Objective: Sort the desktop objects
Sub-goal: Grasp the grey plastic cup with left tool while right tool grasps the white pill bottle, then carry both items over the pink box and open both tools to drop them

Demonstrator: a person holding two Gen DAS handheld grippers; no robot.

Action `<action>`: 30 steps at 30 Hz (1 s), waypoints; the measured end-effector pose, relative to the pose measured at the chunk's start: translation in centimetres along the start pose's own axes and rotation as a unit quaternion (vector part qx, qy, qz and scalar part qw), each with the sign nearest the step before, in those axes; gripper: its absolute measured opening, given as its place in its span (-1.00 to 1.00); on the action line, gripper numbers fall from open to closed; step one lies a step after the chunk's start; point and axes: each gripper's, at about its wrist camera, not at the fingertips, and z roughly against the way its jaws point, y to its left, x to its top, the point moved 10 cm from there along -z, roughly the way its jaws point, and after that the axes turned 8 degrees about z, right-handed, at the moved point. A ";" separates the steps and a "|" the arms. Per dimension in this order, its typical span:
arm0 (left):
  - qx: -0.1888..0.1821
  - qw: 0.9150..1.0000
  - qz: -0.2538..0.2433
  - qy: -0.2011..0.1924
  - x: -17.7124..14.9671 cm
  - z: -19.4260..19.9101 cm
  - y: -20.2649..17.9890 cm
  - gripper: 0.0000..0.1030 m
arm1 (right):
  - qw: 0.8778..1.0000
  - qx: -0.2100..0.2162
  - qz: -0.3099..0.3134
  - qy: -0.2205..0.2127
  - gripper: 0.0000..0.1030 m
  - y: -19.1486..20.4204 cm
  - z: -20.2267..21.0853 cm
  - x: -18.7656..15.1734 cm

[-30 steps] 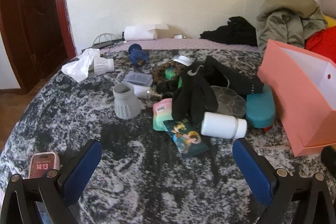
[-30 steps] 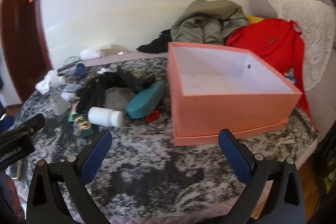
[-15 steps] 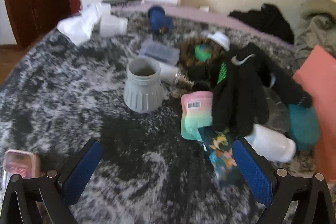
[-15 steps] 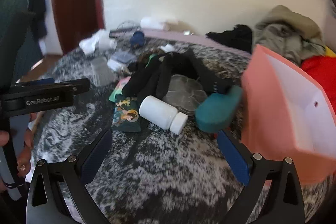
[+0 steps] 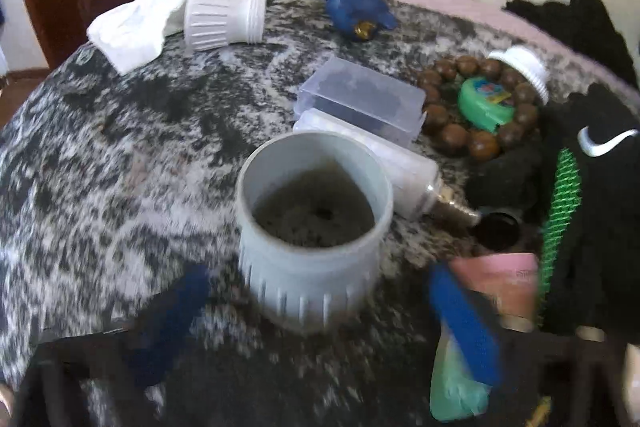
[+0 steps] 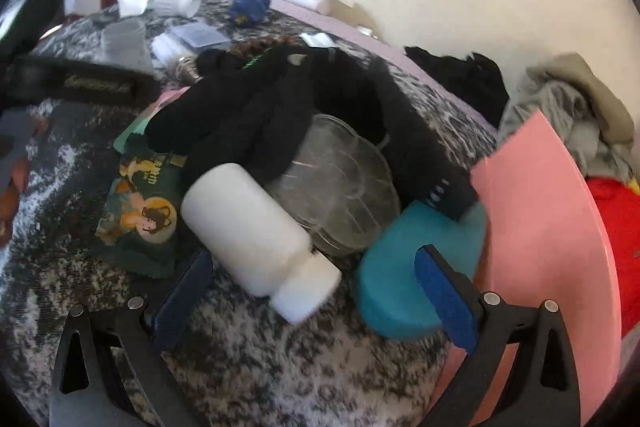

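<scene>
Left gripper (image 5: 320, 311) fingers wide, straddling grey cup (image 5: 314, 223); right gripper (image 6: 316, 291) wide around white bottle (image 6: 256, 231), apparently lined up for grasps.

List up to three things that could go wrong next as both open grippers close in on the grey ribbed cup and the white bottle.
1. The left gripper straddles the grey ribbed cup; its right finger sits close to the pink-and-green pouch and may pinch that too.
2. The white bottle lies on its side, so it may roll away from the right gripper.
3. The bottle leans against the clear plastic dish under the black gloves; lifting it may shift them.
</scene>
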 end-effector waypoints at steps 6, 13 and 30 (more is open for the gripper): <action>0.004 1.000 0.005 -0.015 0.1 1.5 0.5 0.16 | 0.998 0.050 0.035 -0.001 0.02 2.2 0.1 0.1; -0.027 0.998 -0.001 -0.051 -0.6 8.4 0.3 0.16 | 0.995 0.087 -0.013 -0.051 -0.12 0.6 4.3 0.5; -0.095 0.985 -0.027 -0.144 -2.4 24.0 -3.4 0.16 | 0.980 0.050 -0.036 -0.191 -0.12 -0.2 22.1 -0.5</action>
